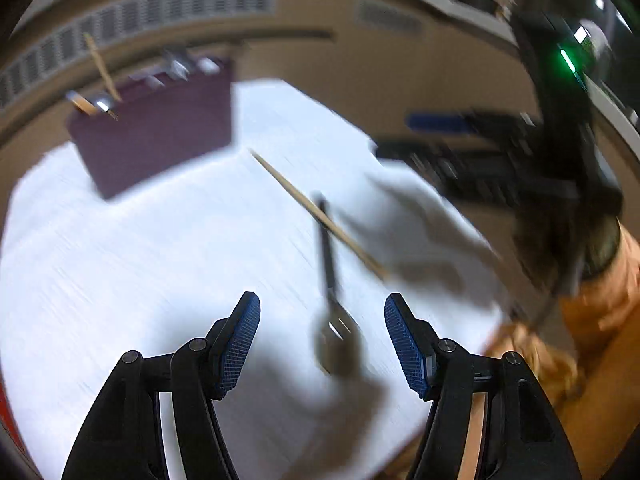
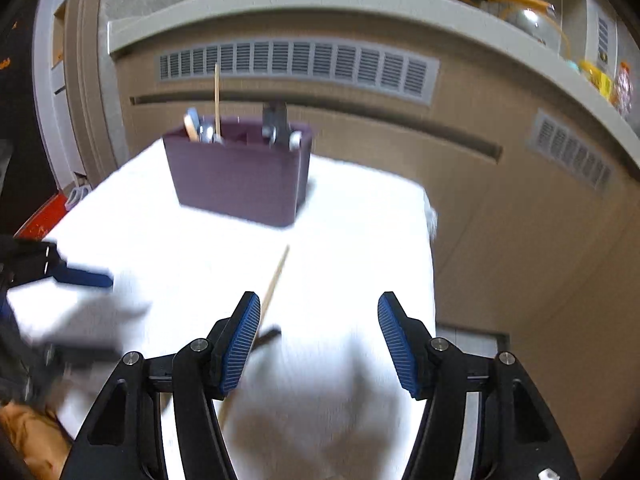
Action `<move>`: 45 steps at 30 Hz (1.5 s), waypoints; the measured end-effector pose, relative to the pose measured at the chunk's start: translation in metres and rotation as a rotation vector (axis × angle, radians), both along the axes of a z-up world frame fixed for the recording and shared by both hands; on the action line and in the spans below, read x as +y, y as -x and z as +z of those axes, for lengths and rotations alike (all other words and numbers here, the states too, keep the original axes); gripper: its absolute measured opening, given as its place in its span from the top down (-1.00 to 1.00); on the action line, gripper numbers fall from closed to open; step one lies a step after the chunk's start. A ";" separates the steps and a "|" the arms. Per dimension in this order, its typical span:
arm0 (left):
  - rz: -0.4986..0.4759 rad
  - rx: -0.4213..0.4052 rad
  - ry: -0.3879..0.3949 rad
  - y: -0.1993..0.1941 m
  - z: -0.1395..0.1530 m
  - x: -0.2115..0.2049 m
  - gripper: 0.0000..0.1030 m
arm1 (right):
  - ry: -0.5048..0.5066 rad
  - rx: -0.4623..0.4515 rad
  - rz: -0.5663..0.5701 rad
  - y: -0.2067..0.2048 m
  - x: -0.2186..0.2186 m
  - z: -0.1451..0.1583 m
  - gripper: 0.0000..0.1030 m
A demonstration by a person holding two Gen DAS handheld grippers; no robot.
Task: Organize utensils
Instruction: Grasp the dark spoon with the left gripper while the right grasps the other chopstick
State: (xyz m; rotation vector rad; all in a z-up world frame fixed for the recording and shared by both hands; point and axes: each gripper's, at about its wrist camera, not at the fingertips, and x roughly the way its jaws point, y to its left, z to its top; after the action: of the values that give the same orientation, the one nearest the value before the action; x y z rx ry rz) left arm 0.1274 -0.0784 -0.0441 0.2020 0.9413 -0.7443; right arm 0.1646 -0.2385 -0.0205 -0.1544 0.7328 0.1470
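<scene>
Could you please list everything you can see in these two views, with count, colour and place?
Utensil holder: one, dark purple, at the far end of the table, utensils standing in it.
Upright chopstick: one, light wood, in the holder's left compartment.
Loose chopstick: one, light wood, lying on the table, crossing over the fork's handle.
Fork: one, dark handle, metal head, on the table between the left claw's fingers in its view.
Table: one, white top.
Vent grille: grey, on the tan wall behind.
Left claw: one, black with blue pads, open above the fork.
Right claw: one, black with blue pads, open, holding nothing.
</scene>
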 end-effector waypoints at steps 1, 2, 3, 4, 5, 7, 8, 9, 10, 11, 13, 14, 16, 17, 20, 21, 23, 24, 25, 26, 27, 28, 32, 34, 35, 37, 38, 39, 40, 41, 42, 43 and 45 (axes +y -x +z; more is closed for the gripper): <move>-0.018 0.014 -0.013 0.010 -0.006 -0.003 -0.27 | -0.005 0.005 -0.005 0.003 -0.002 -0.002 -0.13; -0.029 0.020 -0.021 0.015 -0.010 -0.005 -0.27 | -0.013 0.009 -0.008 0.007 -0.004 -0.004 -0.13; -0.035 0.027 -0.035 0.021 -0.016 -0.006 -0.27 | -0.022 0.011 -0.011 0.009 -0.005 -0.005 -0.13; -0.035 0.032 -0.053 0.026 -0.021 -0.008 -0.27 | -0.029 0.010 -0.014 0.011 -0.006 -0.005 -0.13; -0.029 0.036 -0.062 0.028 -0.025 -0.008 -0.27 | -0.034 0.010 -0.016 0.013 -0.007 -0.005 -0.13; 0.005 0.050 -0.070 0.028 -0.032 -0.009 -0.27 | -0.039 0.006 -0.018 0.015 -0.007 -0.004 -0.13; 0.018 0.055 -0.062 0.024 -0.033 -0.007 -0.27 | -0.039 0.002 -0.018 0.017 -0.006 -0.003 -0.13; 0.043 0.063 -0.044 0.022 -0.033 -0.005 -0.27 | -0.037 -0.003 -0.016 0.019 -0.005 -0.002 -0.14; 0.061 0.072 -0.026 0.016 -0.031 -0.002 -0.27 | -0.032 -0.008 -0.014 0.020 -0.004 -0.002 -0.13; 0.083 0.084 -0.005 0.012 -0.031 0.001 -0.27 | -0.027 -0.013 -0.013 0.022 -0.003 -0.001 -0.13; 0.104 0.098 0.001 0.006 -0.032 0.001 -0.23 | -0.012 -0.026 -0.008 0.026 -0.001 0.000 -0.13; 0.104 0.097 -0.014 0.006 -0.034 -0.002 -0.14 | -0.009 -0.029 -0.006 0.027 0.000 0.000 -0.14; 0.092 0.064 -0.059 0.011 -0.036 -0.011 -0.12 | -0.009 -0.026 -0.005 0.029 0.000 -0.001 -0.14; 0.084 0.052 -0.073 0.012 -0.036 -0.014 0.00 | -0.010 -0.024 -0.006 0.029 0.000 -0.001 -0.14; 0.096 0.010 -0.086 0.015 -0.034 -0.017 0.35 | -0.014 -0.016 -0.006 0.030 0.000 -0.003 -0.14; 0.113 0.000 -0.073 0.014 -0.031 -0.013 0.35 | -0.016 -0.011 -0.003 0.030 0.000 -0.005 -0.14; 0.158 -0.061 -0.048 0.015 -0.018 0.000 0.35 | -0.023 0.000 0.009 0.031 0.000 -0.007 -0.14; 0.179 -0.091 -0.036 0.015 -0.011 0.006 0.35 | -0.024 0.005 0.013 0.031 -0.001 -0.008 -0.14; 0.201 -0.125 -0.021 0.016 -0.001 0.014 0.35 | -0.025 0.009 0.015 0.031 -0.001 -0.008 -0.14; 0.212 -0.142 -0.014 0.016 0.005 0.018 0.35 | -0.029 0.016 0.015 0.029 -0.002 -0.009 -0.14; 0.233 -0.168 -0.001 0.017 0.015 0.026 0.35 | -0.035 0.024 0.010 0.026 -0.003 -0.011 -0.14; 0.245 -0.187 0.010 0.018 0.022 0.031 0.35 | -0.041 0.030 0.006 0.024 -0.003 -0.012 -0.14; 0.287 -0.283 0.037 0.021 0.049 0.051 0.35 | -0.088 0.071 0.015 0.006 0.000 -0.016 -0.14; 0.312 -0.309 0.050 0.018 0.059 0.060 0.35 | -0.097 0.079 0.035 -0.007 0.009 -0.017 -0.13; 0.321 -0.315 0.053 0.012 0.058 0.061 0.35 | -0.102 0.084 0.044 -0.017 0.015 -0.018 -0.08; 0.340 -0.315 0.068 0.003 0.057 0.064 0.35 | -0.108 0.105 0.063 -0.037 0.028 -0.022 0.12; 0.349 -0.309 0.082 -0.006 0.054 0.064 0.35 | -0.106 0.118 0.071 -0.049 0.036 -0.025 0.22; 0.354 -0.309 0.091 -0.008 0.054 0.066 0.36 | -0.098 0.126 0.076 -0.058 0.043 -0.028 0.24; 0.358 -0.311 0.098 -0.012 0.052 0.066 0.36 | -0.087 0.134 0.078 -0.068 0.052 -0.032 0.25; 0.361 -0.314 0.107 -0.015 0.053 0.068 0.36 | -0.079 0.144 0.073 -0.076 0.056 -0.035 0.28; 0.363 -0.315 0.113 -0.016 0.052 0.069 0.36 | -0.070 0.162 0.065 -0.086 0.062 -0.040 0.29; 0.367 -0.315 0.120 -0.018 0.052 0.071 0.36 | -0.067 0.172 0.058 -0.092 0.064 -0.043 0.30; 0.375 -0.313 0.129 -0.021 0.051 0.073 0.36 | -0.046 0.195 0.020 -0.106 0.068 -0.053 0.32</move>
State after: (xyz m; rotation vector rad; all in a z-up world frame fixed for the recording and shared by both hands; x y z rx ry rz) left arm 0.1483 -0.0050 0.0072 0.0234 0.6059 -0.4088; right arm 0.2706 -0.1704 -0.0737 -0.1045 0.9211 0.1994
